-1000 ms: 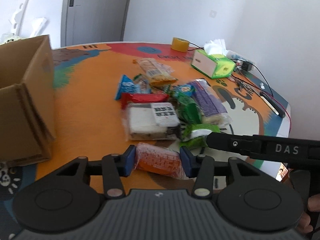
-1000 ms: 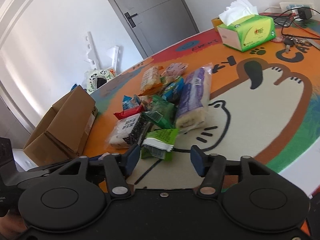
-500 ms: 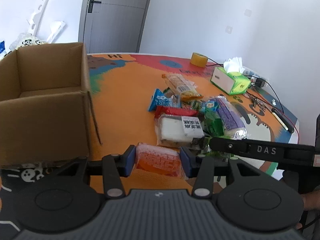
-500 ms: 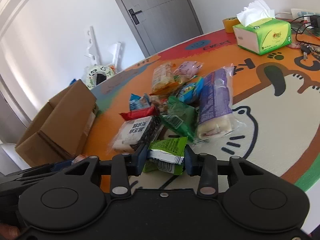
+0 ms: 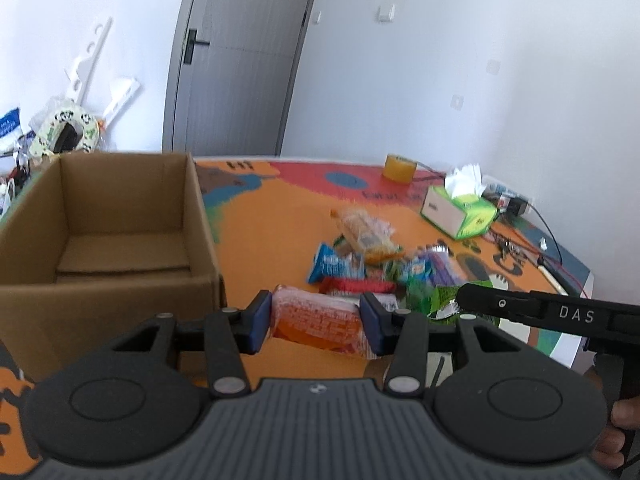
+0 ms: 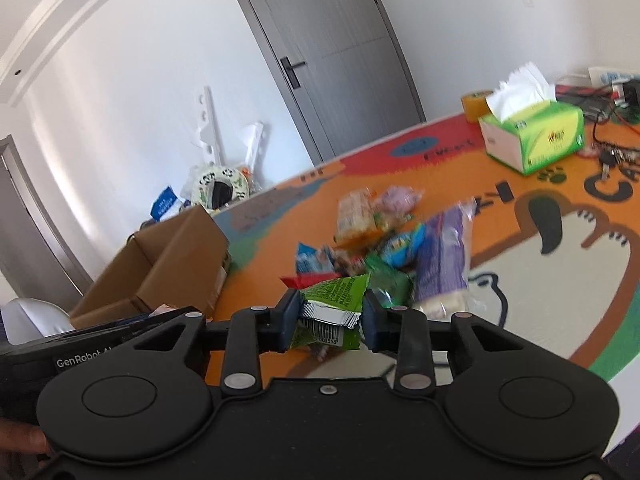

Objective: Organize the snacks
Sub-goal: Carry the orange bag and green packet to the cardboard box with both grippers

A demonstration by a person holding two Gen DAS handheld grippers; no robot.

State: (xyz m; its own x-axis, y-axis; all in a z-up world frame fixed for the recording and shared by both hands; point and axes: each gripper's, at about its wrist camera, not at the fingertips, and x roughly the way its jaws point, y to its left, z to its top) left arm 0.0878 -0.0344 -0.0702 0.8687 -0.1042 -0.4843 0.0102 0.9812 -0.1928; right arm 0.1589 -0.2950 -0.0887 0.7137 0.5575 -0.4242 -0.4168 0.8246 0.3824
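L gripper (image 5: 316, 322) has both blue pads pinched on the orange snack pack (image 5: 318, 320), pack's long axis running across the jaws, side to side, and it looks lifted clear of the table (image 5: 280, 216). Straight out from those jaws and off to the left of frame: the cardboard box (image 5: 120, 216), open top, nothing visible inside, its near right corner just beside the L finger. So the box lies up-left of the pack, v. near; I'd judge a short swing left and forward puts it over the opening.

R gripper (image 6: 330, 320) is clamped on the green snack packet (image 6: 332, 308), crumpled, silver seam between the pads. From there the box sits at mid-left of frame, further off, w/ the L tool in between. L is the nearer one, prob goes first.

Beyond both: the remaining snack pile (image 6: 384, 240) mid-table, tissue box (image 6: 536, 136) upper right
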